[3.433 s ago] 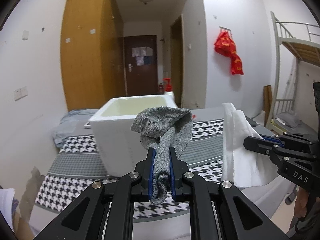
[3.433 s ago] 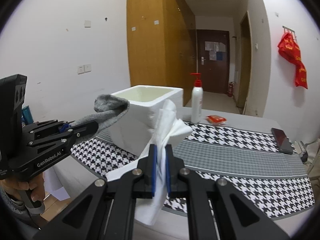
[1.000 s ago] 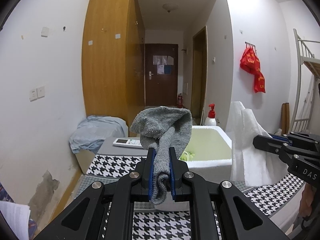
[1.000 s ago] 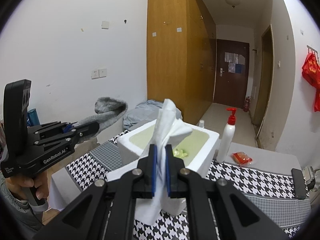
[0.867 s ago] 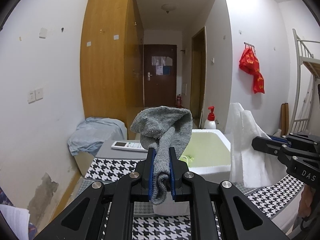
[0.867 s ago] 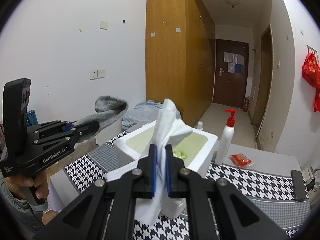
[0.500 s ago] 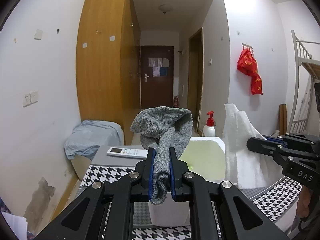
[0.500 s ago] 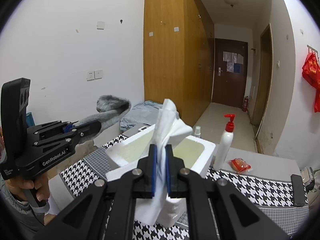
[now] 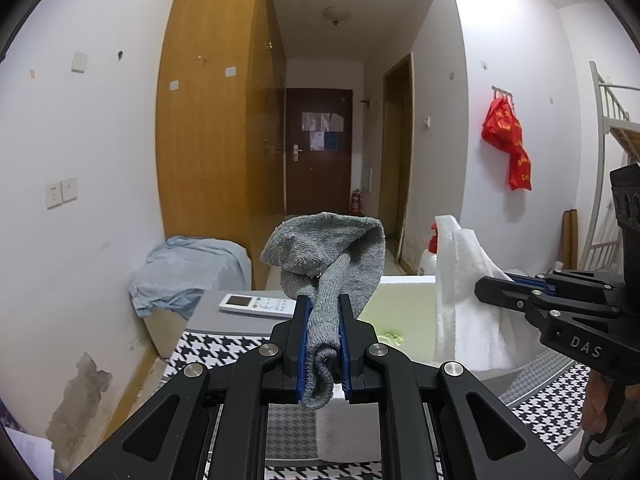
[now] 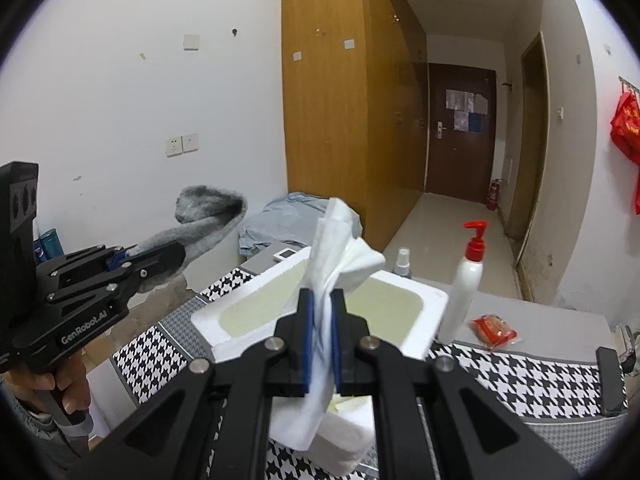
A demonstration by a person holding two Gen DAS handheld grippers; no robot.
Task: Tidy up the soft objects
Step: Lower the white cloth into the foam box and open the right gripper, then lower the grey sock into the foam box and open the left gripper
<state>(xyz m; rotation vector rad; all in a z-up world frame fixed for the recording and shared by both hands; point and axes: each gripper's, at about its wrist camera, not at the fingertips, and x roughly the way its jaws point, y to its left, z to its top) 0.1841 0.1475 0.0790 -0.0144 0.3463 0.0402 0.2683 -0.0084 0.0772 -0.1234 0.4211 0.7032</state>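
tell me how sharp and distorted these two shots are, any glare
Left wrist view: strong fisheye bends the wardrobe, black vignette corners, grey sock sharp. Right wrist view: same curvature, white cloth crisp; even indoor light, no glare.

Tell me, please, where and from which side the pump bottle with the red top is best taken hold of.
Grip the pump bottle around its white body, below the red pump, coming level from the front. It stands upright beside the foam box, so that side looks blocked.
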